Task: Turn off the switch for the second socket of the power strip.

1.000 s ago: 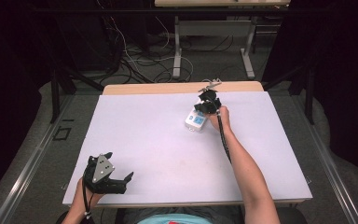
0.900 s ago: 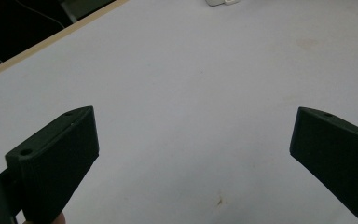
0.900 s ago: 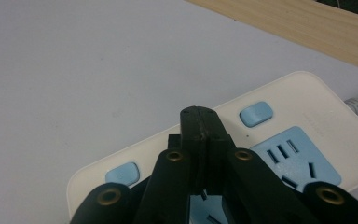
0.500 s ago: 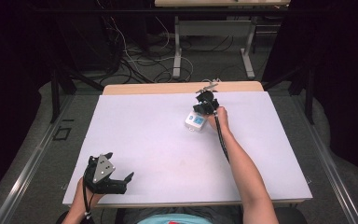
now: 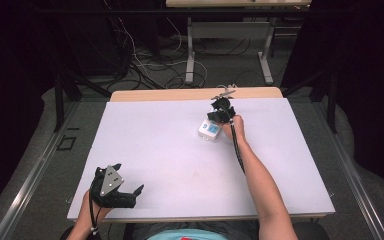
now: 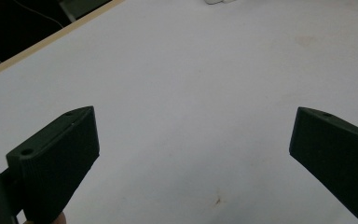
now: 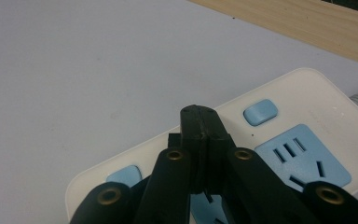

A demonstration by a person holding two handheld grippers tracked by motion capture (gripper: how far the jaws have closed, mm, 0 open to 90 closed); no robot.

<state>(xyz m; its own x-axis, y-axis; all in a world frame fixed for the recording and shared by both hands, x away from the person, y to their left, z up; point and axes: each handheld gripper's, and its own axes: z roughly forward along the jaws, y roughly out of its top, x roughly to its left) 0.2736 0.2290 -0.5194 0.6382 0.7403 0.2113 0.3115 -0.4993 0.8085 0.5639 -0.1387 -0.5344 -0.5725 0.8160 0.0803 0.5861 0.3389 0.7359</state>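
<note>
At the near left corner of the white table (image 5: 170,150), the left gripper (image 5: 117,190) is held low in the person's left hand (image 5: 92,210), well apart from the power strip (image 5: 209,130). A grey three-cornered plate (image 5: 111,180) is carried on top of it. In the left gripper view its 2 black jaws are spread wide, with bare white tabletop (image 6: 191,93) seen between them and nothing held. A small brownish speck (image 6: 218,201) is marked on the surface just ahead of the jaws, and a pale edge of the power strip (image 6: 219,1) is caught at the very top of that view.

Further right, towards the far side of the table, the power strip is laid flat, a white block with blue sockets, just short of the bare wooden strip (image 5: 180,94) along the table's far edge. The right gripper (image 5: 219,114) is brought down directly over it by the right hand (image 5: 232,125), the forearm being stretched out across the table from the near edge. A cable (image 5: 237,147) is trailed back along that forearm.

In the right gripper view the right gripper (image 7: 200,122) is seen pressed together, its 2 jaws closed tip to tip with nothing gripped between them, and poised over the power strip (image 7: 307,102). A blue button (image 7: 260,111) is seen just beyond and right of the tips, a blue socket (image 7: 303,161) to the right of the jaws, and another blue button (image 7: 123,175) to their left. Whether the tips are touching the strip cannot be told.
</note>
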